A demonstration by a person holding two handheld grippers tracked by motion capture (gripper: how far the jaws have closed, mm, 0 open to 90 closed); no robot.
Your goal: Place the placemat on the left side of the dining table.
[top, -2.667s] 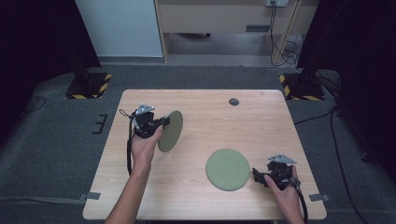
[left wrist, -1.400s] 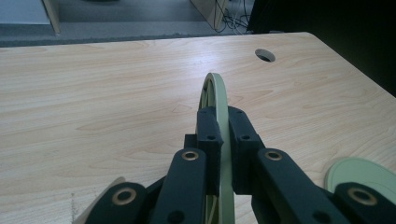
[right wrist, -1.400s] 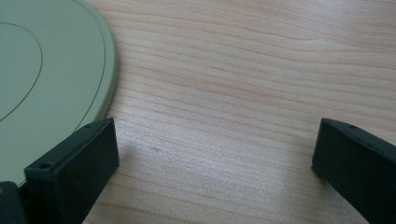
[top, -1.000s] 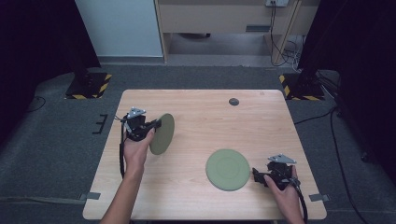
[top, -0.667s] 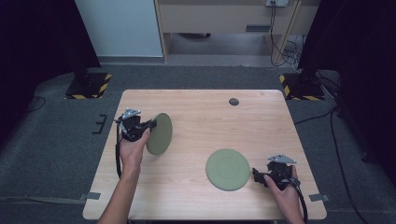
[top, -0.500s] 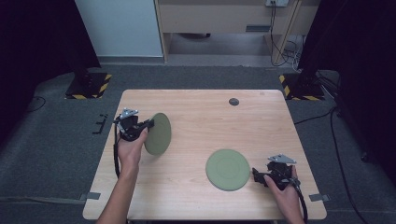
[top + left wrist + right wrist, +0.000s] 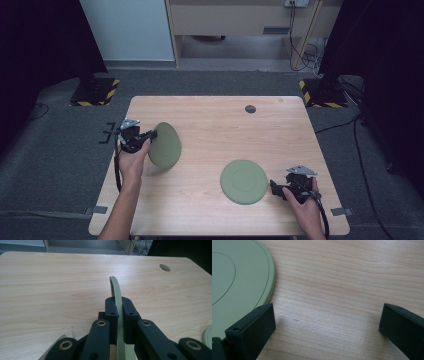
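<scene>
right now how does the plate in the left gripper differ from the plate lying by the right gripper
The held plate is lifted off the wooden table and stands on edge; the flat plate lies face up on it. The left gripper is shut on the held plate's rim, while the right gripper is open beside the flat plate, gripping nothing. The held one is at the table's left, the flat one right of centre. Both are round and pale green.

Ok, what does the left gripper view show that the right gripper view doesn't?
Left gripper view: its jaws shut on the rim of a green plate held edge-up above the table, and a round hole in the tabletop. Right gripper view: open jaws with bare wood between them, beside a second green plate lying flat. Both show the wooden table.
</scene>
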